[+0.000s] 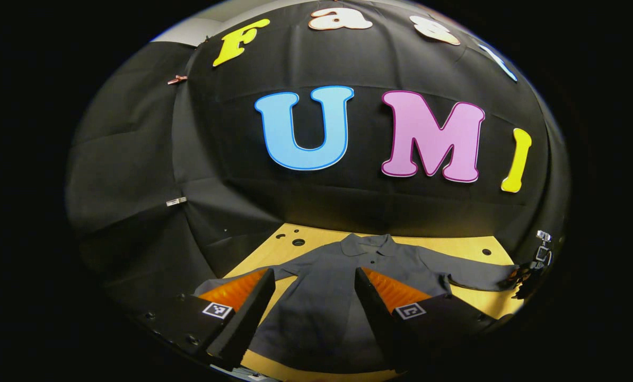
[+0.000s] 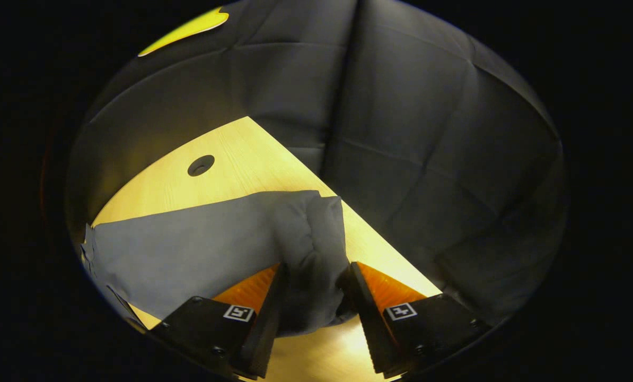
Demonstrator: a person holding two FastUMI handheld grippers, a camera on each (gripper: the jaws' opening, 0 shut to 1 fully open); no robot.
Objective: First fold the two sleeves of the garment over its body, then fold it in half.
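**Shirt lies flat, one cuff between your right fingers**

The grey garment (image 1: 327,286) lies spread on the wooden table (image 1: 470,246) in the lower middle of the left gripper view, collar toward the top of the frame, near the black cloth wall (image 1: 136,159). Its two sleeves go out to both sides: one sleeve (image 1: 475,276) reaches to the right edge of the frame, the other goes to the lower left, behind your left finger.

In the right gripper view, that long sleeve (image 2: 200,244) crosses the lower left of the frame, and its cuff end (image 2: 311,254) stands in the lower middle, bunched between your right gripper's (image 2: 314,297) fingers. Both fingers touch the cloth at its sides, so you pinch the cuff. A round hole (image 2: 201,165) in the table shows in the upper left part, above the sleeve.

Your left gripper (image 1: 314,302) hangs at the bottom of the left gripper view with the fingers spread wide; the body of the garment shows between them, and they hold nothing. The other gripper (image 1: 539,257) appears small at the far right edge, at the end of the sleeve.
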